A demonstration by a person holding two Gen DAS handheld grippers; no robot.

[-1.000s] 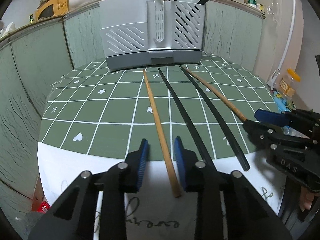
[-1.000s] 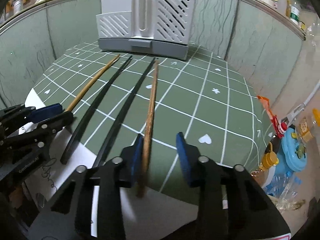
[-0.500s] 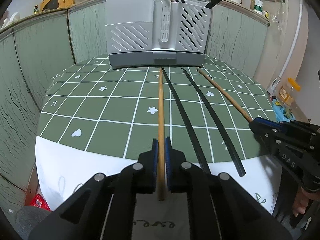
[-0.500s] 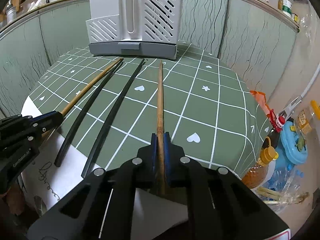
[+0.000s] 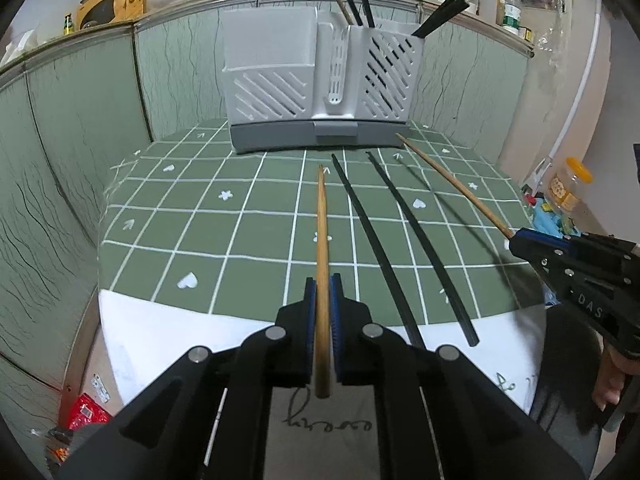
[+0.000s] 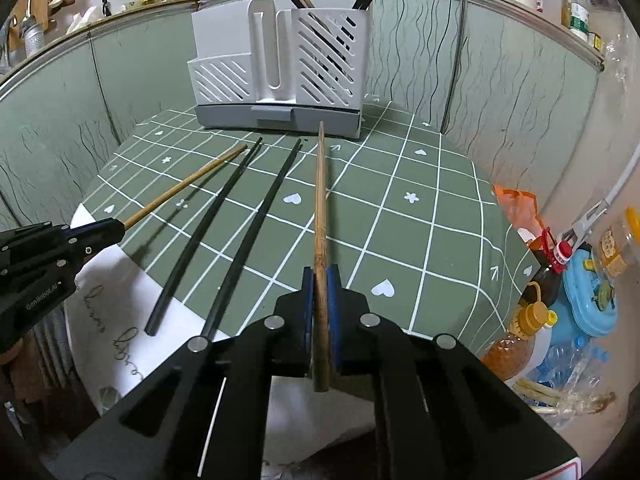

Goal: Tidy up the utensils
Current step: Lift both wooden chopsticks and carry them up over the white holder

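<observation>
With both pairs of jaws clamped shut, each gripper held one wooden chopstick by its thick end, so the thin tip ran straight ahead toward the grey utensil holder (image 5: 320, 80). The left gripper (image 5: 322, 328) gripped the left wooden chopstick (image 5: 321, 232), and the right gripper (image 6: 320, 320) gripped the right wooden chopstick (image 6: 320, 200); both sticks seemed lifted off the checked cloth (image 5: 240, 240), judging by their shadows. Between the two grippers lay two black chopsticks (image 5: 420, 240), ungripped, their thick ends overhanging the cloth's near edge for easy pinching. Ahead of the jaws the holder's slotted compartment already held sticks leaning outward, which probably left little room at the opening. Beyond each gripper's outer side the table dropped away.
</observation>
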